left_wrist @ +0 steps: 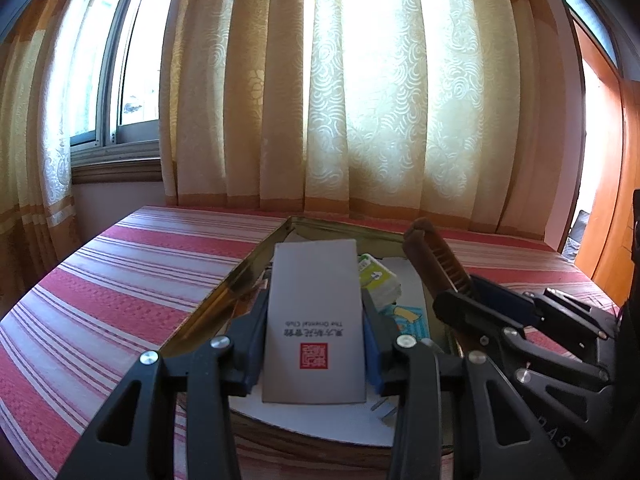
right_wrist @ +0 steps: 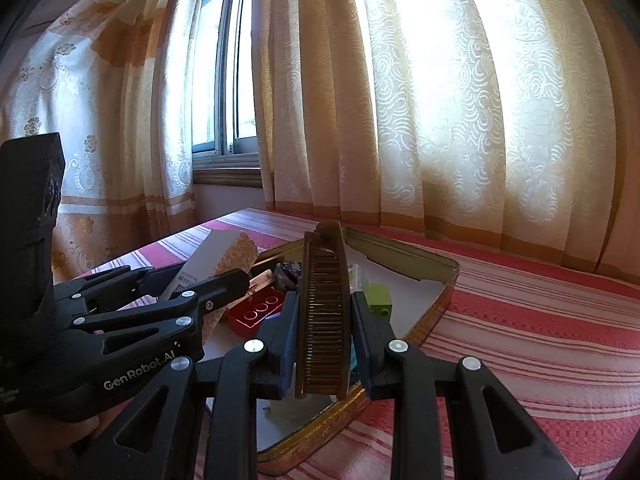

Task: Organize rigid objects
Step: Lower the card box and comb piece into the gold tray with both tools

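Observation:
My left gripper (left_wrist: 315, 316) is shut on a grey box (left_wrist: 315, 320) with a red seal and holds it over the gold tin (left_wrist: 240, 276). My right gripper (right_wrist: 323, 312) is shut on a brown comb (right_wrist: 323, 312), teeth facing the camera, also over the tin (right_wrist: 436, 304). The comb (left_wrist: 434, 256) and right gripper (left_wrist: 496, 312) show at the right of the left wrist view. The left gripper (right_wrist: 224, 280) with its box (right_wrist: 224, 256) shows at the left of the right wrist view. The tin holds a red brick (right_wrist: 256, 312), a green block (right_wrist: 378, 298) and a green-and-white packet (left_wrist: 378, 280).
The tin lies on a red-and-white striped cloth (left_wrist: 132, 280) covering the table. Patterned cream curtains (left_wrist: 360, 100) and a window (left_wrist: 120, 80) stand behind the table's far edge. A wooden door frame (left_wrist: 608, 200) is at the right.

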The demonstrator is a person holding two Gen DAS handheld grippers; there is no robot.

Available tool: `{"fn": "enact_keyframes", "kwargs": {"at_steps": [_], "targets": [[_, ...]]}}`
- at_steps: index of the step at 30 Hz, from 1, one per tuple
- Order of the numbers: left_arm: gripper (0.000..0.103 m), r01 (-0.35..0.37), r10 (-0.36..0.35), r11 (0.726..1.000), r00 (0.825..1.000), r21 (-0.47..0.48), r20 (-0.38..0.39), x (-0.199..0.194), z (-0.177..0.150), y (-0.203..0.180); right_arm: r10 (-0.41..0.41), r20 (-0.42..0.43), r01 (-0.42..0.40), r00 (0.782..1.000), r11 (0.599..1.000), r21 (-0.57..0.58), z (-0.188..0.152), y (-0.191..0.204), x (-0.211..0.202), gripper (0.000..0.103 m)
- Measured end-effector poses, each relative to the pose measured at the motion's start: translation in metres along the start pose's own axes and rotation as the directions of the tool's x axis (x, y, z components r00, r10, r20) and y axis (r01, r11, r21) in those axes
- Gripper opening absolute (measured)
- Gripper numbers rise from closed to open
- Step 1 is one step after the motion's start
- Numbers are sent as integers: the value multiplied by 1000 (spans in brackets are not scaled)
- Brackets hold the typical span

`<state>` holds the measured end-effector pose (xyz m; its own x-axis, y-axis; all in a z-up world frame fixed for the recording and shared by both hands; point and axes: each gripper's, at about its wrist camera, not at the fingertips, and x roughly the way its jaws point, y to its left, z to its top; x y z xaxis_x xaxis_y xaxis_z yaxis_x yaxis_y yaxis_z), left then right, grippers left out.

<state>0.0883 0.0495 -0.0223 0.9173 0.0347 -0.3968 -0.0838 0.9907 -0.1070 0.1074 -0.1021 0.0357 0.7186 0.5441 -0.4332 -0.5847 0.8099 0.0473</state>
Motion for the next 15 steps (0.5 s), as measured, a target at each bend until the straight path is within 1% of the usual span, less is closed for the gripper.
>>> {"fn": "enact_keyframes", "kwargs": {"at_steps": [11, 15], "targets": [[40, -27, 27, 1000, 999, 9, -17, 4, 2, 13, 24, -22, -24, 999, 1000, 9, 2, 0, 11, 28], [40, -25, 26, 1000, 999, 18, -31, 8, 2, 13, 28, -27, -28, 999, 999, 18, 3, -2, 15, 28]]}}
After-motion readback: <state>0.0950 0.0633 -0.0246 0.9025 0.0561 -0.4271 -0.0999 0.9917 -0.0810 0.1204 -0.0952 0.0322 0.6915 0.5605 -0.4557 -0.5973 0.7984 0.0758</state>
